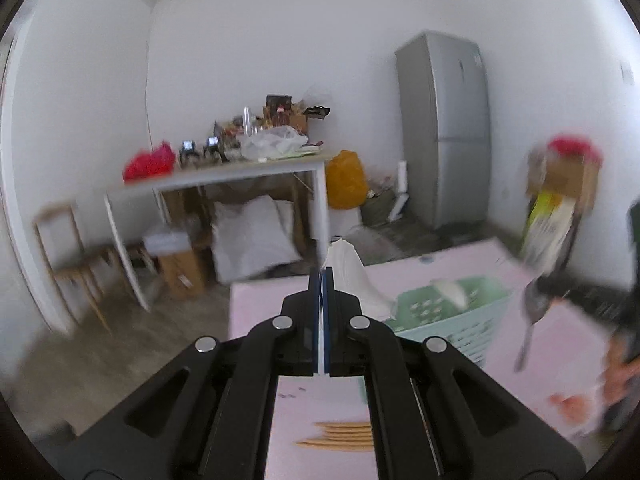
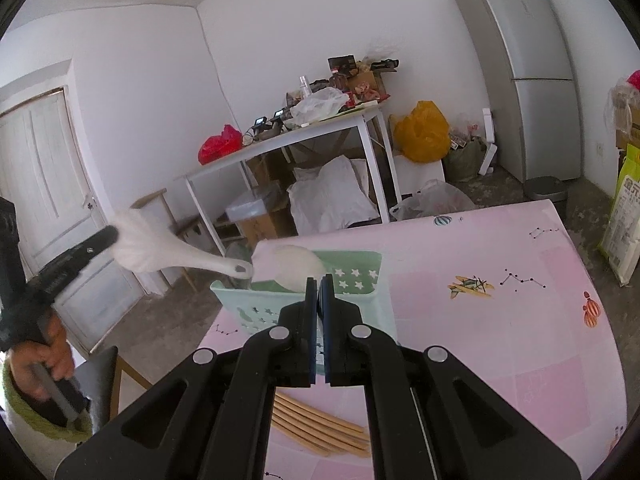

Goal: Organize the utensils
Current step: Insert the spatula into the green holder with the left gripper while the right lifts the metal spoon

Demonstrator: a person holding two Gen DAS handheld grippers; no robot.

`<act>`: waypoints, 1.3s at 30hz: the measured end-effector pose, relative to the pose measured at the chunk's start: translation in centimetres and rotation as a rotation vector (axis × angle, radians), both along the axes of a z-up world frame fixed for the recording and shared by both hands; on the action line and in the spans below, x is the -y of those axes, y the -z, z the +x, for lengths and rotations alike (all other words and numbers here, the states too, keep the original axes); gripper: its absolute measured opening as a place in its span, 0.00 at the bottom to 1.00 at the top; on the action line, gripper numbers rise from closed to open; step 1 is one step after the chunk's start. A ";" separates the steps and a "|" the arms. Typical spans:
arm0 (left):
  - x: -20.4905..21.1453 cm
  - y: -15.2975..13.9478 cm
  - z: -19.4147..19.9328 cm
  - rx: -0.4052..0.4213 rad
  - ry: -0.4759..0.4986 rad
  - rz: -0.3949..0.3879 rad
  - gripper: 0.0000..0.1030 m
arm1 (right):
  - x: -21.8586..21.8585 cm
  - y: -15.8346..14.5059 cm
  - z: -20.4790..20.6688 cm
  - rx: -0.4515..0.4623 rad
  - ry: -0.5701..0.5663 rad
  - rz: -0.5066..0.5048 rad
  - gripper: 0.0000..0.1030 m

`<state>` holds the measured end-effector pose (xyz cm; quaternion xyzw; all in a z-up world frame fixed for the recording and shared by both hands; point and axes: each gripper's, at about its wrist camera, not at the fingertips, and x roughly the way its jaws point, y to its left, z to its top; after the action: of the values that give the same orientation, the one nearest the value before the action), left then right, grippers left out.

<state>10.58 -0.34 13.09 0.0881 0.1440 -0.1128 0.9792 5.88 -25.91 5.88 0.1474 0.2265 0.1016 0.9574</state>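
one basket (image 2: 352, 300), two white spoons (image 2: 168, 258)

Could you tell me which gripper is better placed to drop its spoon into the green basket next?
Left, probably. The left gripper holds a white spoon whose end is at the green basket's rim, while the right gripper's metal spoon hangs off to the basket's side.

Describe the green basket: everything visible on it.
Mint-green plastic basket, rectangular and open-topped, with star cutouts in its walls. It stands upright on the pink tablecloth near the table's far-left corner. A white spoon rests inside, its bowl showing above the rim. The handle tip of a second white spoon, clamped in the left gripper, sits at the basket's left rim; contact is unclear. Wooden chopsticks lie nearer the camera, apart.
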 end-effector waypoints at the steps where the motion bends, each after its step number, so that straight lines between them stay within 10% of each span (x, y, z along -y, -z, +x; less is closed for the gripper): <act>1: 0.7 0.1 0.0 0.010 0.000 0.032 0.00 | 0.1 0.1 0.1 -0.001 -0.001 0.003 0.02; 9: 5.5 2.0 2.3 -0.009 0.056 0.209 0.01 | 0.5 0.6 0.3 -0.004 -0.007 0.022 0.02; 20: 1.6 2.3 4.1 -0.126 0.127 -0.139 0.18 | 1.0 0.6 0.2 -0.005 0.005 0.031 0.02; 39: -3.9 6.7 1.7 -0.267 0.046 -0.332 0.22 | 1.3 -8.5 -0.3 0.204 -0.075 0.044 0.02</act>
<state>12.27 3.57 6.36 -0.0871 0.2499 -0.1681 0.9496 5.61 -27.24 14.37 0.1486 0.1311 0.1567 0.9676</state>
